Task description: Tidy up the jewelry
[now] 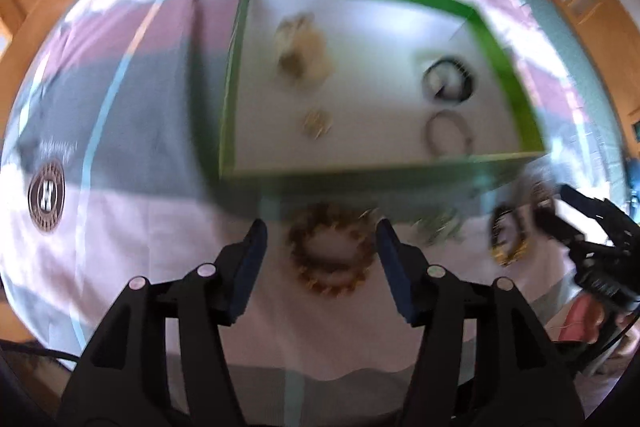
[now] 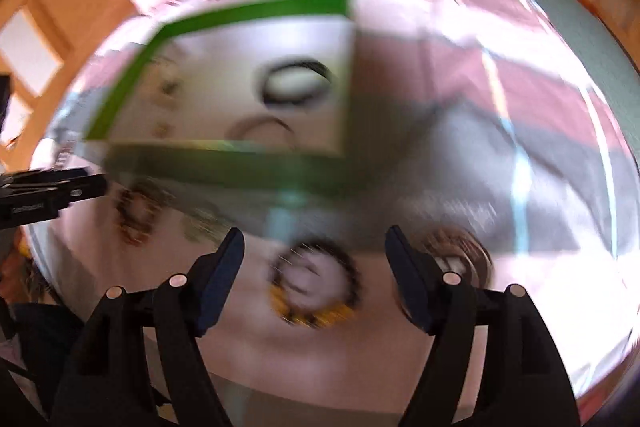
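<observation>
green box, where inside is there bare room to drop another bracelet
The green box has a bare strip down its middle, between the beige cluster and the black bangle. Its right side is crowded: a thin ring lies just below the bangle.

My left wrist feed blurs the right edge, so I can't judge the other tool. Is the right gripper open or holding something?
Observer: The right gripper is open and holds nothing.
Operator: What is in front of it?
Observer: A black-and-yellow bracelet lies on the cloth, framed between the spread fingers and not gripped.
Operator: Is there anything beyond it that I can't see?
Observer: Yes. A brown ring-shaped piece sits just right of the gripper and is partly hidden by it. It is too blurred to name.
</observation>
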{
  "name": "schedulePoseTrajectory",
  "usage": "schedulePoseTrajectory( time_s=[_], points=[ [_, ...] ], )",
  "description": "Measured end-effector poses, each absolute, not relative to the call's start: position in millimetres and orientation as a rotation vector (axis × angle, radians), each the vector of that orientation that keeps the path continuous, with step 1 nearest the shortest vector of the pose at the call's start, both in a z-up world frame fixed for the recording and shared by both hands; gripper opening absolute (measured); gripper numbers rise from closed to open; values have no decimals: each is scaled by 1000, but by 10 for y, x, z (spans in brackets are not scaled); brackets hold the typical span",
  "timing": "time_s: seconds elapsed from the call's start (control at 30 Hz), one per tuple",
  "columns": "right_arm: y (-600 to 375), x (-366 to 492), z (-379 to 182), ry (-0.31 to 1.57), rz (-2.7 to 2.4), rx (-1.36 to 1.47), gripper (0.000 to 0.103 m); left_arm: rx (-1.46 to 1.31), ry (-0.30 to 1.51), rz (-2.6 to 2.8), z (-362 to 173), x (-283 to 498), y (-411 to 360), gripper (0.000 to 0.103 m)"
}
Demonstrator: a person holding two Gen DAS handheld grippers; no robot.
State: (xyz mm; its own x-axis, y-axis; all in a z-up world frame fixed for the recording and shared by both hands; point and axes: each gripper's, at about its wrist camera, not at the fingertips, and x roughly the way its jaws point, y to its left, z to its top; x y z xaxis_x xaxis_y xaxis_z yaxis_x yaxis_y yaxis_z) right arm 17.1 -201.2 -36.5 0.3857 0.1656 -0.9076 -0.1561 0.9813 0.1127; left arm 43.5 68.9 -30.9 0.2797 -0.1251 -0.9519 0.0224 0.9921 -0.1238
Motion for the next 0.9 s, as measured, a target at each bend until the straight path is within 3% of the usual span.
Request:
schedulePoseTrajectory(
  time_s=[0.1, 0.23, 0.3, 0.37, 0.43, 0.63, 0.7, 0.73, 0.77, 0.9],
  points=[
    [-2150, 151, -510, 1226, 188, 72, 55, -87, 1325, -75, -456, 443, 673, 57],
    [-2083, 139, -683, 1281, 178, 29, 54, -80, 1349, -62, -562, 494, 605, 63],
    [-2039, 152, -787, 1310, 172, 7, 48, -76, 1357, -54, -600, 519, 584, 63],
    [-2002, 137, -839, 1304, 153, -47, 25, -73, 1365, -47, -637, 543, 580, 63],
    [-1946, 111, -778, 1290, 195, -47, 11, -79, 1368, -34, -655, 549, 606, 63],
    [-1776, 13, -580, 1226, 362, 21, 11, -114, 1374, -4, -685, 584, 728, 63],
    [-1809, 58, -575, 1212, 262, 5, 18, -112, 1374, -5, -683, 591, 731, 63],
    [-1805, 85, -566, 1203, 211, -12, 28, -112, 1374, -7, -682, 593, 716, 63],
    [-1792, 98, -554, 1195, 210, 3, 33, -115, 1373, -7, -682, 606, 705, 63],
    [-1414, 94, -502, 1158, 368, 40, 33, -132, 1365, -8, -676, 656, 650, 62]
  ],
)
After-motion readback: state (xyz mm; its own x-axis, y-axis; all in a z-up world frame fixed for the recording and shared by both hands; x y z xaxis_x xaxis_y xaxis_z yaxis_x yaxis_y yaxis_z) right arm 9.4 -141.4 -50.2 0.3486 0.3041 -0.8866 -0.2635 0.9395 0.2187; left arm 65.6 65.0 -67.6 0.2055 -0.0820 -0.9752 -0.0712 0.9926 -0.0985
